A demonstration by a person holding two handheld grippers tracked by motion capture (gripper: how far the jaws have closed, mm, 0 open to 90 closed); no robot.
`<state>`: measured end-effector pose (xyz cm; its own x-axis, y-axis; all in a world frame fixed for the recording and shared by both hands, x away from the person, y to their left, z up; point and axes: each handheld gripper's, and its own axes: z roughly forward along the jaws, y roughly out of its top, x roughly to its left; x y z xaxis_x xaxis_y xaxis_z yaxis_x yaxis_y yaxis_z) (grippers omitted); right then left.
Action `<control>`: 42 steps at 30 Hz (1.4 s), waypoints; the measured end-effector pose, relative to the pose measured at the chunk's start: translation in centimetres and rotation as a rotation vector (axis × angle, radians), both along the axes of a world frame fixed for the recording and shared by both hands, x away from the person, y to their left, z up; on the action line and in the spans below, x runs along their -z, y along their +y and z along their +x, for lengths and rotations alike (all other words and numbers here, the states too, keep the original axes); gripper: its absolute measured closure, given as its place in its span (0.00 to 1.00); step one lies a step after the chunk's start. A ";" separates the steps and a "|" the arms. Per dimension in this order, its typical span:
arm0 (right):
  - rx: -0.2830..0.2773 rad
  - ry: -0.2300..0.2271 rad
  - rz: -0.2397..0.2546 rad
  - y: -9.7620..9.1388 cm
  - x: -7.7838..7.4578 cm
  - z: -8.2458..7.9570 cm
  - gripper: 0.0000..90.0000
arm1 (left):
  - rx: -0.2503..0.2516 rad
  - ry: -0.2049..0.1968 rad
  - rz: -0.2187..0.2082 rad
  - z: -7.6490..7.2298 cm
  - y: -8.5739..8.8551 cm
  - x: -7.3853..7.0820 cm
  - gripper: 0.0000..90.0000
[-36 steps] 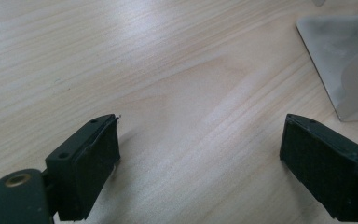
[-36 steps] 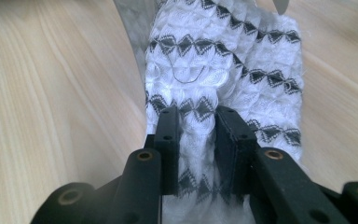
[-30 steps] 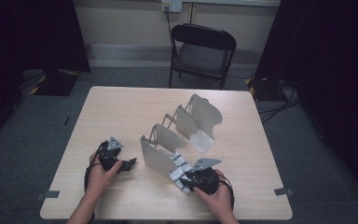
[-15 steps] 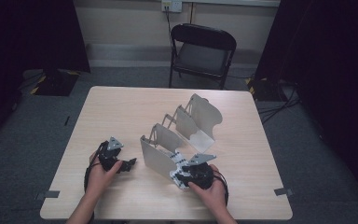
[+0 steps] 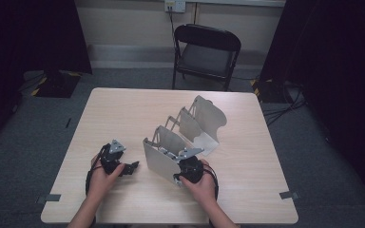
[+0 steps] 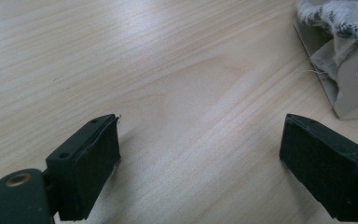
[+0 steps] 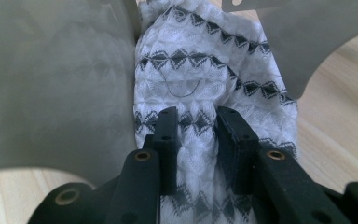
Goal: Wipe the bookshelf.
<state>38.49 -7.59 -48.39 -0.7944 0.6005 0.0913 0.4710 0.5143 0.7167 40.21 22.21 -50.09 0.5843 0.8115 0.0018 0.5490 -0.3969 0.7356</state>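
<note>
Pinching a fold of patterned cloth [image 7: 200, 88], the right gripper's [image 7: 196, 122] fingers have just been closing between rack [image 5: 164, 159] plates; the left gripper's [image 6: 200, 140] fingers stand apart over bare counter [image 6: 168, 70].

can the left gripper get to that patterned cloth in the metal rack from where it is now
Probably yes. The left gripper rests open on bare table, apart from the rack. The cloth's end pokes out on its side, nothing between, though the right gripper already pinches the cloth between two dividers.
</note>
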 end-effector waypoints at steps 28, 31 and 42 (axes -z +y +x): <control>0.008 -0.007 0.028 -2.0 0.5 -1.9 0.79 | -0.012 -0.001 0.004 -0.2 0.0 0.0 0.13; 0.009 -0.010 0.024 -3.0 0.5 -2.5 0.78 | -0.019 -0.001 0.003 -0.3 0.0 0.0 0.14; 0.020 -0.010 0.016 -4.8 0.5 -3.7 0.79 | -0.011 -0.002 0.002 -1.3 -0.2 -0.1 0.17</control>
<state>34.77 -12.35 -48.91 -0.7833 0.6145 0.0934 0.4739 0.4931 0.7296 38.92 22.04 -49.99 0.5750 0.8181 0.0044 0.5520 -0.3919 0.7360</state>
